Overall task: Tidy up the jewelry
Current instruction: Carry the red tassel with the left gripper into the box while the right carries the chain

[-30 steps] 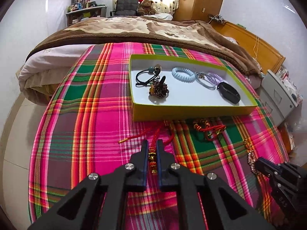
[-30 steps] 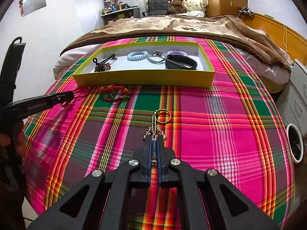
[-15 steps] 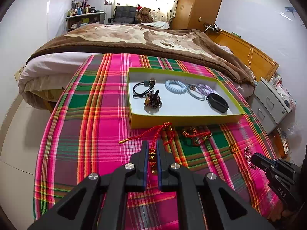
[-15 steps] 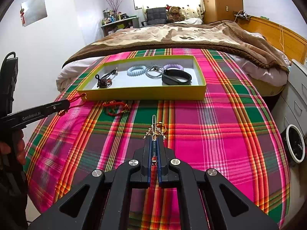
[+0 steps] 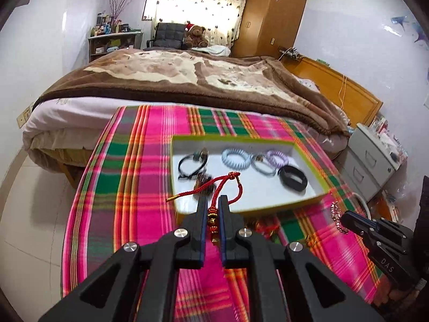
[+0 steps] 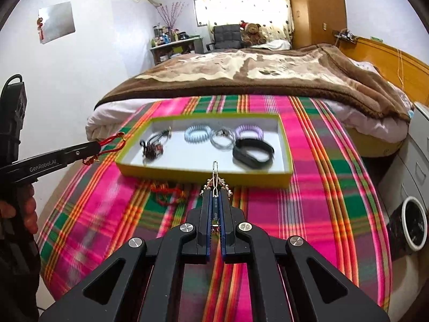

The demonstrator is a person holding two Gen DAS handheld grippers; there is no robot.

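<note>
My left gripper [image 5: 213, 201] is shut on a red cord bracelet with gold beads [image 5: 213, 216] and holds it in the air over the near edge of the yellow-green tray [image 5: 312, 200]. The red cord also shows in the right wrist view [image 6: 111, 143]. My right gripper [image 6: 214, 196] is shut on a silver chain with a clasp [image 6: 214, 173], lifted above the plaid cloth in front of the tray [image 6: 203, 175]. The tray holds a black band [image 6: 253, 151], a blue coil tie [image 6: 197, 134], a purple coil tie [image 6: 249, 131] and a beaded piece [image 6: 152, 150].
Another red cord bracelet [image 6: 167, 194] lies on the plaid cloth [image 6: 316, 187] just in front of the tray. A bed with a brown blanket [image 6: 254, 75] lies beyond. A grey drawer cabinet [image 5: 370, 166] and a bin [image 6: 411, 228] stand at the right.
Both grippers have risen off the cloth with their pieces and moved toward the tray. The left gripper's red cord now hangs over the tray's near edge.
</note>
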